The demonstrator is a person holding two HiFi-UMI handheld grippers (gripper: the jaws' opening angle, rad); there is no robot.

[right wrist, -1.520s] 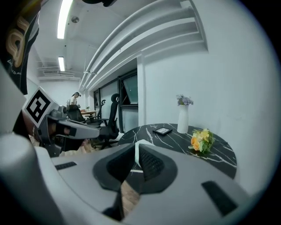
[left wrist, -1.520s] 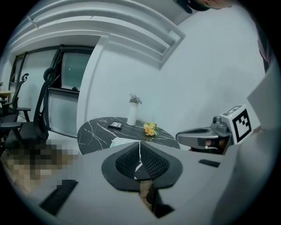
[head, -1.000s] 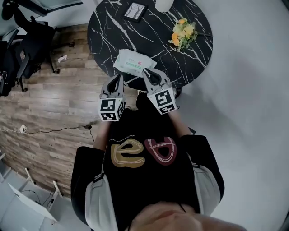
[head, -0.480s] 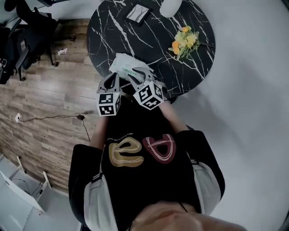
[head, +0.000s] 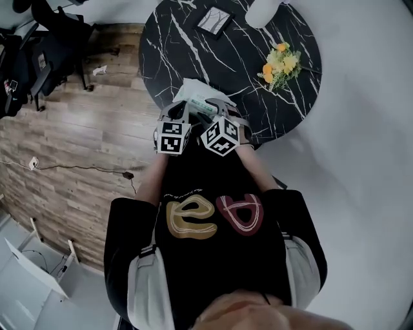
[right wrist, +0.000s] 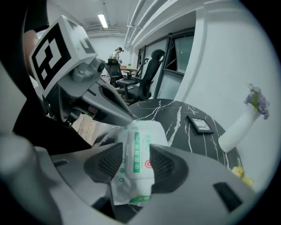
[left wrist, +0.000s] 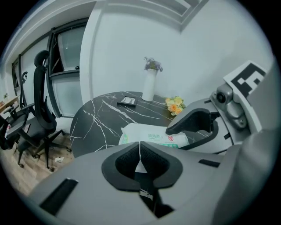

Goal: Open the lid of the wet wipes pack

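Observation:
The white wet wipes pack (head: 195,92) with green print lies on the round black marble table (head: 193,38), near its front edge. Both grippers hang over the pack's near end. My right gripper (right wrist: 136,163) points steeply down; its jaws are opening, and the pack (right wrist: 137,147) shows between the two pads without being pressed. My left gripper (left wrist: 139,154) is shut with nothing in it, its pads meeting just short of the pack (left wrist: 151,137). In the head view the left gripper (head: 182,113) and the right gripper (head: 219,108) sit side by side, hiding the pack's near part.
Farther back on the table are a bunch of yellow flowers (head: 281,64), a small dark picture frame (head: 215,22) and a white vase (head: 261,9). Black office chairs (head: 39,58) stand on the wooden floor at the left. The person's body is close to the table's front edge.
Both grippers sank toward the pack and tipped downward. The right gripper rolled, and its jaws went from closed to spread around the pack. The left gripper stayed shut.

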